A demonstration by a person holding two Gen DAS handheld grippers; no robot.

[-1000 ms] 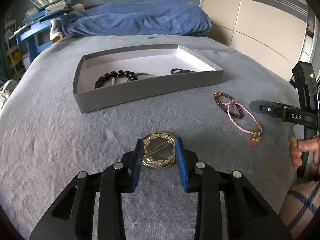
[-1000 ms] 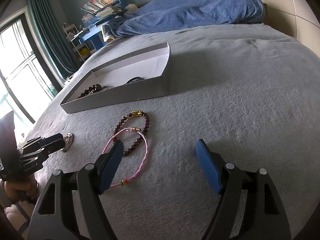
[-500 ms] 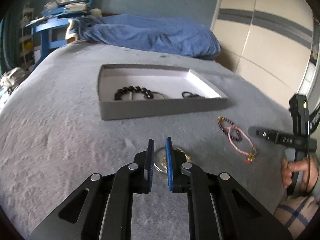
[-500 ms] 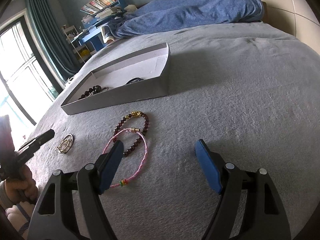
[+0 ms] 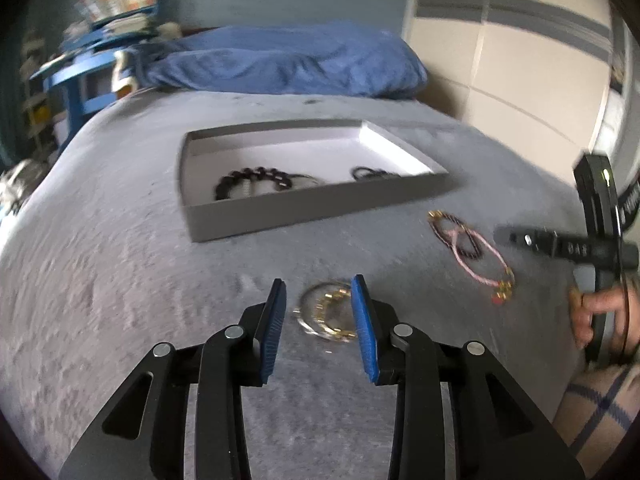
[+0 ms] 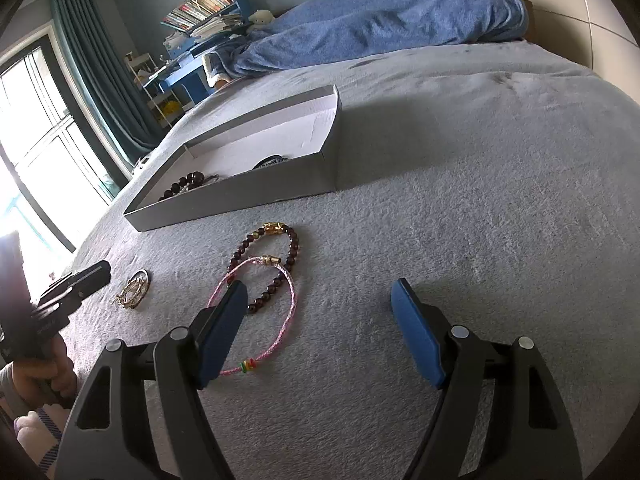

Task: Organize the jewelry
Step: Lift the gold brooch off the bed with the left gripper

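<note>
Gold brooch [image 5: 326, 316]: on the bedspread [image 5: 120, 280], before the tray [image 5: 312, 210]; we judge it light, stiff, slippery; take its rim.
Left gripper [image 5: 320, 326]: jaws just reopened around it, gripping nothing.
Right gripper [image 6: 320, 332]: wide, empty.

On the bed [image 6: 480, 200] the tray [image 6: 240, 196] lies behind two overlapping bracelets [image 6: 276, 276]. A ring-shaped brooch [image 6: 134, 290] lies left of them. Beads [image 5: 252, 182] lie inside the tray.
</note>
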